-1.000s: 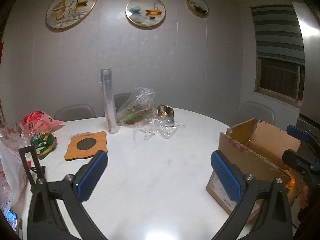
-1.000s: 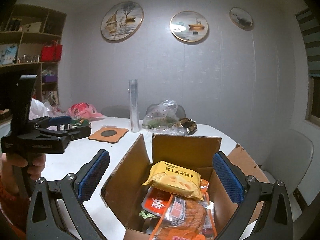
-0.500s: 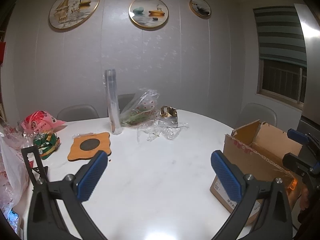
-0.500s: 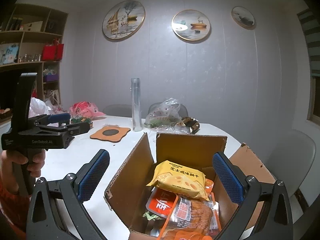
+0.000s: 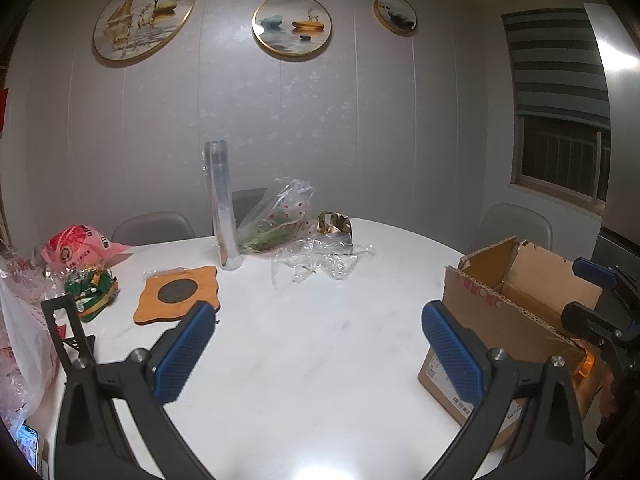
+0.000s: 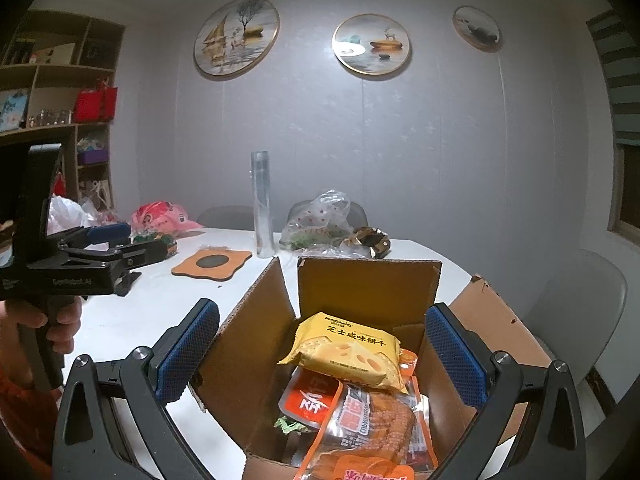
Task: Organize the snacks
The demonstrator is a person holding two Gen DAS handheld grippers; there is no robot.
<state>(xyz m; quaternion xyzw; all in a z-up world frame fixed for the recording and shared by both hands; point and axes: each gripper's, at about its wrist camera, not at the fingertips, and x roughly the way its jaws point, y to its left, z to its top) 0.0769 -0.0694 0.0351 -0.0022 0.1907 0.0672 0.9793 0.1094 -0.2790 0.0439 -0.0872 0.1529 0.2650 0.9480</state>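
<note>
An open cardboard box [image 6: 360, 284] stands on the white table [image 6: 132, 320]; it also shows in the left wrist view [image 5: 492, 312] at the right. Inside lie a yellow cracker packet [image 6: 346, 354], a red-orange snack packet [image 6: 316, 396] and an orange packet [image 6: 372, 440]. My right gripper [image 6: 320, 356] is open and empty, hovering over the box, one finger on either side of it. My left gripper [image 5: 316, 352] is open and empty above the bare table, left of the box. It shows from the side in the right wrist view [image 6: 132, 248].
A tall clear roll [image 5: 220, 204], an orange coaster [image 5: 178, 294], a clear plastic bag with greens [image 5: 280, 220], a pink bag [image 5: 76, 250] and a green packet [image 5: 90, 290] sit toward the table's far and left side. Chairs stand around the table.
Both grippers have drifted slightly; the box sits a little lower and nearer in the right wrist view. Both stay open and empty.
</note>
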